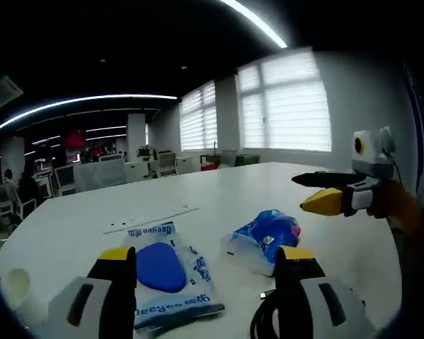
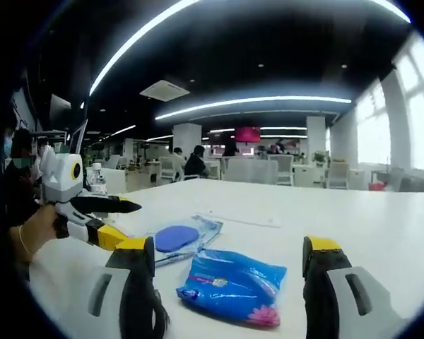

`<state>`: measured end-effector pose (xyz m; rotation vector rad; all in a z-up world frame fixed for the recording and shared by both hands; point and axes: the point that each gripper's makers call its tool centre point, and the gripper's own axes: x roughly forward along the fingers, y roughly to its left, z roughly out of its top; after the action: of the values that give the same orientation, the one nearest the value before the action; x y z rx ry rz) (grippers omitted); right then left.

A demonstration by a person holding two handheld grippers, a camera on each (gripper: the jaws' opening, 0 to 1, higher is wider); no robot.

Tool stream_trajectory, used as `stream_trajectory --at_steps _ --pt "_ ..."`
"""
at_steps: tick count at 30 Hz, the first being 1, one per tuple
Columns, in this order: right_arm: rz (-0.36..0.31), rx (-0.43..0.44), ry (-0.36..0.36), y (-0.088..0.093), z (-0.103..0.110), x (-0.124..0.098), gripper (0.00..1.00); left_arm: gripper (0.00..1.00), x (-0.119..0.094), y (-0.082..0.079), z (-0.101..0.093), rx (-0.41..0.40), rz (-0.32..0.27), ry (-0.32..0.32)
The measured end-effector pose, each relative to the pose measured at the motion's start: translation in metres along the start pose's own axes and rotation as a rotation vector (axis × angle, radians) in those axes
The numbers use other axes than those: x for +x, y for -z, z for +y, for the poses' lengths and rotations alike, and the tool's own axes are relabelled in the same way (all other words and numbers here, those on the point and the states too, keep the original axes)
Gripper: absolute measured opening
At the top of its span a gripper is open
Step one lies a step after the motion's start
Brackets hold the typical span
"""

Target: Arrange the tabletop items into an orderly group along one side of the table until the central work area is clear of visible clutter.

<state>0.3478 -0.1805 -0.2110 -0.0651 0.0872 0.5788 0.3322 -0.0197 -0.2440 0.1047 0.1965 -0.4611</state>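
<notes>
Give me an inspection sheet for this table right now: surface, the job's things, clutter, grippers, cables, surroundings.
Surface: white table, mostly bare.
Job's things: blue packet lying flat near the middle; clear pouch with a blue oval pad beside it, apart from it; a flat white strip farther back.
Clutter: white cup at the table edge in the left gripper view.
Grippers: left gripper open, above the pouch, holding nothing; right gripper open, the blue packet showing between its jaws, not gripped.
Cables: black cable coiled by the left gripper's jaw.
Surroundings: open office with desks, chairs, seated people, blinds on windows.
</notes>
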Motion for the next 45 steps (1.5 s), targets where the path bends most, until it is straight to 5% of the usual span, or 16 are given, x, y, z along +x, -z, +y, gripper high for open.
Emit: stream_trajectory --at_steps 21,36,45 --pt "0.056 -0.097 -0.070 -0.014 0.032 0.032 0.93 0.94 -0.021 0.002 0.010 -0.154 -0.017 0.050" --pt "0.134 -0.154 -0.129 -0.023 0.051 0.062 0.93 0.91 -0.027 0.009 0.035 -0.281 -0.060 -0.021" --pt "0.153 -0.201 -0.142 -0.030 0.057 0.075 0.92 0.91 -0.023 0.022 0.048 -0.362 -0.035 -0.065"
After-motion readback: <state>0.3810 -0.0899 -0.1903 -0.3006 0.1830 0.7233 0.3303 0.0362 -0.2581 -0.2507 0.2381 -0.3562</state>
